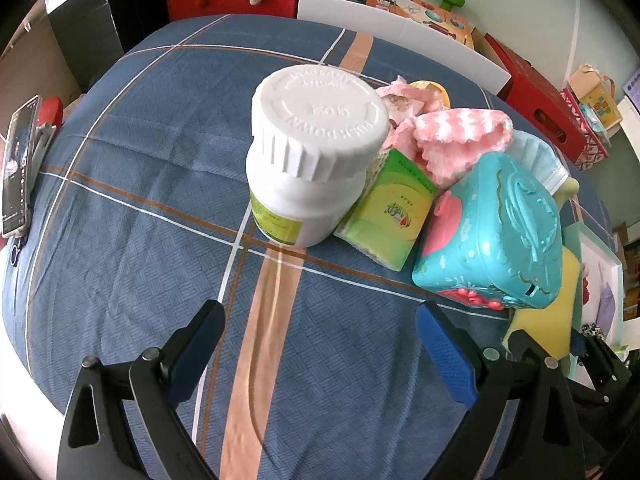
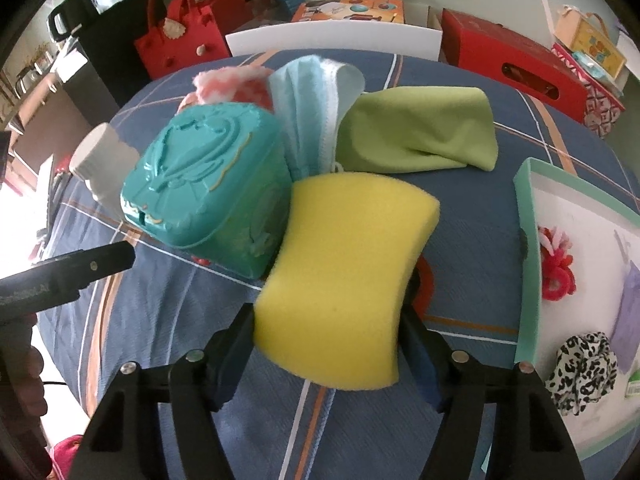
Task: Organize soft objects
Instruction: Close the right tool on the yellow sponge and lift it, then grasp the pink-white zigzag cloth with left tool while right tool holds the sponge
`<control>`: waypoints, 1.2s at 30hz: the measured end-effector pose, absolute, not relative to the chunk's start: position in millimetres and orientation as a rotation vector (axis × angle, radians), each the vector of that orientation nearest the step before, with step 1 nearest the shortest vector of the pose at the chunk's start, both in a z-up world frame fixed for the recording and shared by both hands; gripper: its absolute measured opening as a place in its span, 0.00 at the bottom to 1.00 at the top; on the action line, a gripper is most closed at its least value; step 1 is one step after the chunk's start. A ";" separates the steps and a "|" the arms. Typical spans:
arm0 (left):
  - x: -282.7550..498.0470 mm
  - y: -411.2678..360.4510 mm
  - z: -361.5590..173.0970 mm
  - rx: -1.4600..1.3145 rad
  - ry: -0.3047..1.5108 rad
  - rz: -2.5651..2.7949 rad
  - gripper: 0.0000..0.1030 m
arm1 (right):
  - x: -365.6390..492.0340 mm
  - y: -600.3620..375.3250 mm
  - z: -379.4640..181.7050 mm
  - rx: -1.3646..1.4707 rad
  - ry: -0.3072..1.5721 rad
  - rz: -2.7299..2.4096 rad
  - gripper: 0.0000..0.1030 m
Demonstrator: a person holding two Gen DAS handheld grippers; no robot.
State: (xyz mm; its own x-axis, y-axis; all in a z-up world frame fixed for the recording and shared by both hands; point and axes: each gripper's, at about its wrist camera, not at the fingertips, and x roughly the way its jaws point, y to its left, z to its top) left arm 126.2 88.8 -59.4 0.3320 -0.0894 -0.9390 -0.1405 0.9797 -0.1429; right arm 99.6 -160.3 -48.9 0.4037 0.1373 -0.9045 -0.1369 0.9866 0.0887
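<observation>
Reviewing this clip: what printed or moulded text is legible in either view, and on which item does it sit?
"PUSH DOWN", upside down, moulded on the white bottle cap; the other raised words there are too faint to read.
Green packet: small print and a logo, too small to read.
Bottle label: blurred.
Phone screen: unreadable.
Left hand-held gripper: partial lettering, cut off.
</observation>
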 end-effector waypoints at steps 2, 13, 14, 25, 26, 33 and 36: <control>125.7 89.3 -58.7 -0.215 1.233 0.032 0.93 | 95.9 -162.7 -43.9 0.006 1.138 0.177 0.70; 121.0 88.5 -49.3 -0.219 1.212 0.019 0.93 | 87.8 -183.1 -12.7 0.038 1.058 0.127 0.69; 120.7 87.4 -47.3 -0.222 1.207 0.013 0.93 | 88.3 -185.4 -8.4 0.030 1.048 0.115 0.69; 129.8 66.9 3.4 -0.231 1.112 -0.096 0.93 | 115.3 -202.0 17.3 0.029 1.038 0.040 0.69; 135.1 61.6 9.2 -0.221 1.103 -0.105 0.93 | 117.7 -204.8 18.4 0.032 1.041 0.034 0.69; 187.3 30.2 21.4 -0.186 1.116 -0.126 0.85 | 139.6 -232.0 32.9 0.063 1.022 -0.022 0.69; 210.1 22.1 14.1 -0.179 1.140 -0.119 0.78 | 144.1 -245.5 40.6 0.095 1.003 -0.039 0.69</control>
